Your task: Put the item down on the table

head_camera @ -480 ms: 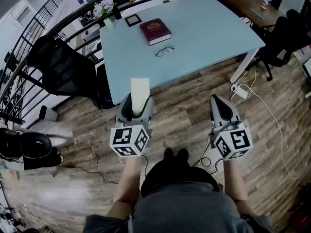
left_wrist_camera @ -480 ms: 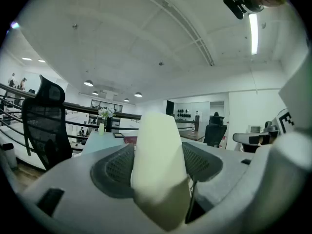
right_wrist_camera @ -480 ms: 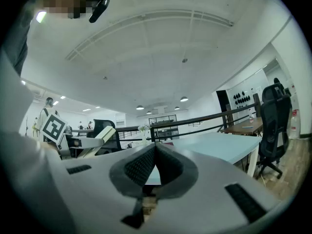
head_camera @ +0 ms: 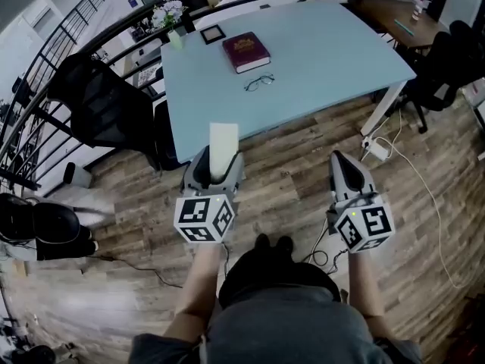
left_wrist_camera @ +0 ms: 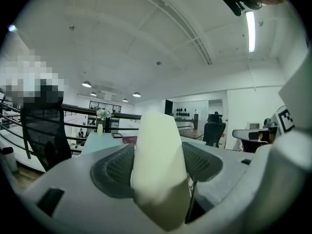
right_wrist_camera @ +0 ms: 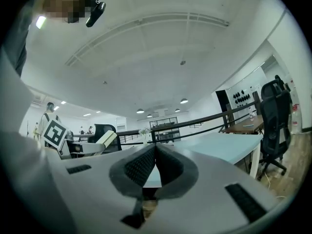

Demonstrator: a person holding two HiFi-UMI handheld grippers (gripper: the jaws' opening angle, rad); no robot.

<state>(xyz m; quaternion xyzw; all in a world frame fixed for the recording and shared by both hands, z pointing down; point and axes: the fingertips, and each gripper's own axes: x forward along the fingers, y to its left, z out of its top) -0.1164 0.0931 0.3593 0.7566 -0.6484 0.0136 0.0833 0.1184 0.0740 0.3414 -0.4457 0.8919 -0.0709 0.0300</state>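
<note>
A pale cream block stands upright between the jaws of my left gripper, which is shut on it; the block's top sticks out past the fingertips. In the left gripper view the block fills the gap between the dark pads. My right gripper is shut with nothing in it; its pads meet at the tips. Both grippers hover over the wooden floor, just short of the near edge of the light blue table.
On the table lie a dark red book, a pair of glasses, a small black frame and a vase of flowers. Black office chairs stand left and right. Cables trail over the floor.
Both grippers and the block have shifted slightly toward the table; the grip is unchanged.
</note>
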